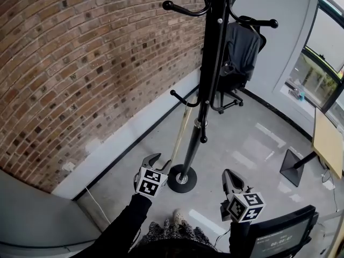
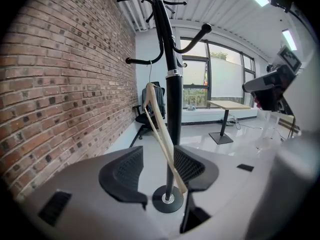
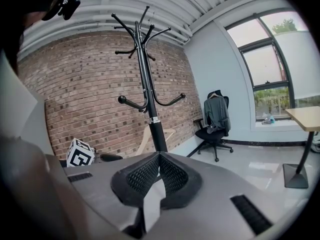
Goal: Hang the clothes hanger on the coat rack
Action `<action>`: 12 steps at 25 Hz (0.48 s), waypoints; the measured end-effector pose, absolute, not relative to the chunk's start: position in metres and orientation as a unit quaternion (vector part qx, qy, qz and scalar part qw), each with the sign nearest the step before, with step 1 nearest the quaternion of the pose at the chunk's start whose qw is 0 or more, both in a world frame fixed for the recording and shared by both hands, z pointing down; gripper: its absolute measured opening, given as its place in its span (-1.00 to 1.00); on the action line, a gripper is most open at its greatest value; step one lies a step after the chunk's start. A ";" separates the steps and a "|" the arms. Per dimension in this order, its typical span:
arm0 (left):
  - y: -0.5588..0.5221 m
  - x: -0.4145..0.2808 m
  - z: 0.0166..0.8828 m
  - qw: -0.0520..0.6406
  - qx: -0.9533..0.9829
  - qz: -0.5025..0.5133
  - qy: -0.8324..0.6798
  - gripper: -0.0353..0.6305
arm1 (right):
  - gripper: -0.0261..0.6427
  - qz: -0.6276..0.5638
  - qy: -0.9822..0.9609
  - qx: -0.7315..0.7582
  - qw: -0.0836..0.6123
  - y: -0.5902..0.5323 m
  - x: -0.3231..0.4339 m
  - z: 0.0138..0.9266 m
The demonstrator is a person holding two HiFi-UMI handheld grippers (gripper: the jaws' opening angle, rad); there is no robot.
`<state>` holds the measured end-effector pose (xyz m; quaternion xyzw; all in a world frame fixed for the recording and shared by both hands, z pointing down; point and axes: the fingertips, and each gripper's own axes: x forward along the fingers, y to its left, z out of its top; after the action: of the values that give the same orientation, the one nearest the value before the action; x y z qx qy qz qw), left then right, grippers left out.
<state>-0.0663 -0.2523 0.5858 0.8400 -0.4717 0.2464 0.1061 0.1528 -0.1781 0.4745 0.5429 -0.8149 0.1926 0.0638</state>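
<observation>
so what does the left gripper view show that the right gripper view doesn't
Only the left gripper view: the coat rack's round base, the right gripper off to the right, and the left gripper's open fingers with the wooden hanger's lower end between them.
Only the right gripper view: the left gripper's marker cube and the right gripper's own shut fingers.
Both: the brick wall, the rack pole, the hanger, and the office chair draped with a jacket.
</observation>
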 end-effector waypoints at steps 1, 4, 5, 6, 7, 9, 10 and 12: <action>-0.251 -0.071 0.584 0.106 0.838 0.241 -0.477 -0.36 | -0.89 0.191 -0.816 0.543 0.062 -0.179 0.151 0.473; -0.246 -0.081 0.566 0.104 0.837 0.219 -0.490 -0.36 | -0.89 0.183 -0.819 0.541 0.057 -0.181 0.146 0.469; -0.243 -0.083 0.557 0.102 0.838 0.212 -0.492 -0.36 | -0.89 0.182 -0.820 0.540 0.056 -0.181 0.144 0.468; -0.241 -0.083 0.548 0.099 0.840 0.204 -0.493 -0.36 | -0.89 0.180 -0.821 0.539 0.055 -0.182 0.142 0.466; -0.238 -0.084 0.538 0.095 0.842 0.196 -0.493 -0.36 | -0.89 0.179 -0.822 0.538 0.054 -0.182 0.141 0.464; -0.233 -0.086 0.517 0.083 0.846 0.176 -0.496 -0.36 | -0.89 0.176 -0.824 0.536 0.052 -0.182 0.137 0.460; -0.231 -0.087 0.506 0.079 0.847 0.164 -0.499 -0.36 | -0.89 0.174 -0.825 0.536 0.051 -0.182 0.136 0.458; -0.226 -0.089 0.486 0.074 0.850 0.140 -0.502 -0.36 | -0.89 0.167 -0.827 0.534 0.050 -0.182 0.132 0.454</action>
<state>-0.0889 -0.2258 0.4859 0.8501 -0.5023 0.1396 0.0740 0.1324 -0.1822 0.4539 0.5342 -0.8272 0.1672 0.0500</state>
